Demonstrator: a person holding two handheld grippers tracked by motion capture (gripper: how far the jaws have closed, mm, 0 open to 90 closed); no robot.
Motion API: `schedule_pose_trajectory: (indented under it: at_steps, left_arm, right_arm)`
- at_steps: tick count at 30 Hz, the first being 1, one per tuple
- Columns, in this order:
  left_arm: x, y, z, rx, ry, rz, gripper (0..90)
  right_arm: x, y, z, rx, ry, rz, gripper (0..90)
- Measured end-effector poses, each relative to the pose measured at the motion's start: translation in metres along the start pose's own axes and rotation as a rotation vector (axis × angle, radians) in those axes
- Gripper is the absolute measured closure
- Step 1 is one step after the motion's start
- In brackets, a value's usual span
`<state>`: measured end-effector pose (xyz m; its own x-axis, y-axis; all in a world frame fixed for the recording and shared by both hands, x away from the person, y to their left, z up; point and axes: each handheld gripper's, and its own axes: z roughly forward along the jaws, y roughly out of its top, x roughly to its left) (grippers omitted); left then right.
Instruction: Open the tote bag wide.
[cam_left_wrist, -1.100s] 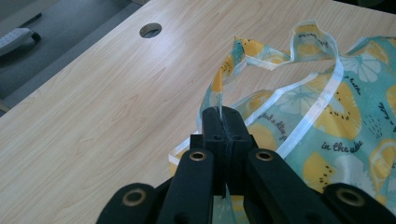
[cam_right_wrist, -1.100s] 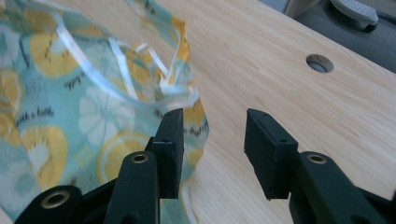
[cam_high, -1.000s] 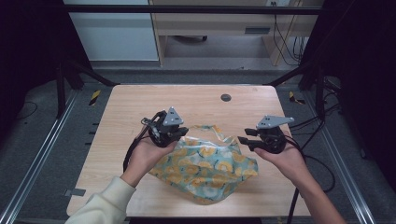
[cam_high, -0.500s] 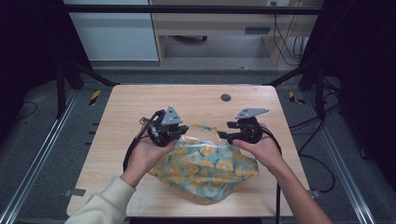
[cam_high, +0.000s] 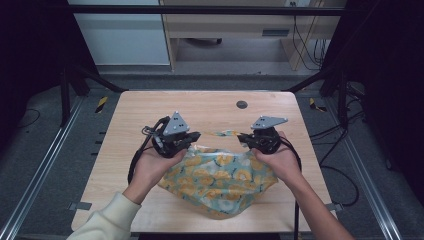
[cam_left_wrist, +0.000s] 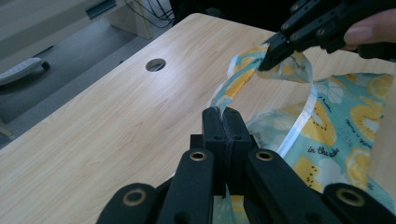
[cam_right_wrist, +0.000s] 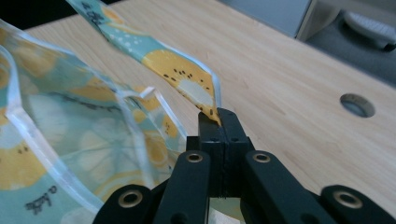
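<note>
Bag strip pinched between left claw and right claw.

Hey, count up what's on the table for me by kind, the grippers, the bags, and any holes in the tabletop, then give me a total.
Handheld grippers: 2, the left gripper and the right gripper, each with jaws shut on the bag's rim
Lemon-print plastic bag: 1
Round hole in the wooden table: 1
Total: 4
</note>
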<state>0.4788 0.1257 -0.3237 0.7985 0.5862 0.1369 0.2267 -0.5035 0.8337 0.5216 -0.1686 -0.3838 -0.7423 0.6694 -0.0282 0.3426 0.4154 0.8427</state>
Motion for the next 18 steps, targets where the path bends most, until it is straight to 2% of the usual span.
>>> schedule_pose_trajectory:
  at_steps: [3,4,5,7,8,9,10,11,12,15,16,18]
  left_arm:
    - [-0.006,-0.001,-0.008,-0.008,-0.018,0.010,90.0]
    - [-0.006,-0.001,-0.008,-0.008,-0.018,0.010,90.0]
    - [-0.012,-0.003,-0.014,-0.020,-0.031,0.018,90.0]
    - [-0.015,-0.004,-0.017,-0.027,-0.045,0.019,90.0]
    - [-0.022,-0.009,-0.022,-0.047,-0.075,0.024,90.0]
    - [-0.022,-0.009,-0.022,-0.047,-0.075,0.024,90.0]
    - [-0.030,-0.015,-0.026,-0.055,-0.110,0.029,90.0]
    - [-0.030,-0.015,-0.026,-0.055,-0.110,0.029,90.0]
    - [-0.038,-0.023,-0.027,-0.057,-0.144,0.030,90.0]
    - [-0.046,-0.032,-0.027,-0.046,-0.164,0.048,90.0]
    - [-0.054,-0.042,-0.025,-0.036,-0.185,0.057,90.0]
    - [-0.058,-0.047,-0.024,-0.025,-0.195,0.067,90.0]
  right_arm:
    - [0.006,0.002,-0.020,-0.042,0.000,-0.007,90.0]
    - [0.006,0.002,-0.020,-0.042,0.000,-0.007,90.0]
    - [0.014,0.002,-0.036,-0.064,0.004,-0.032,90.0]
    - [0.021,0.000,-0.048,-0.088,0.011,-0.038,90.0]
    - [0.026,-0.001,-0.055,-0.100,0.014,-0.043,90.0]
    - [0.030,-0.003,-0.062,-0.111,0.016,-0.048,90.0]
    - [0.033,-0.006,-0.067,-0.120,0.020,-0.051,90.0]
    - [0.033,-0.006,-0.067,-0.120,0.020,-0.051,90.0]
    - [0.042,-0.014,-0.078,-0.132,0.031,-0.058,90.0]
    - [0.048,-0.022,-0.083,-0.133,0.042,-0.057,90.0]
    - [0.054,-0.033,-0.086,-0.126,0.053,-0.058,90.0]
    - [0.057,-0.038,-0.087,-0.125,0.058,-0.059,90.0]
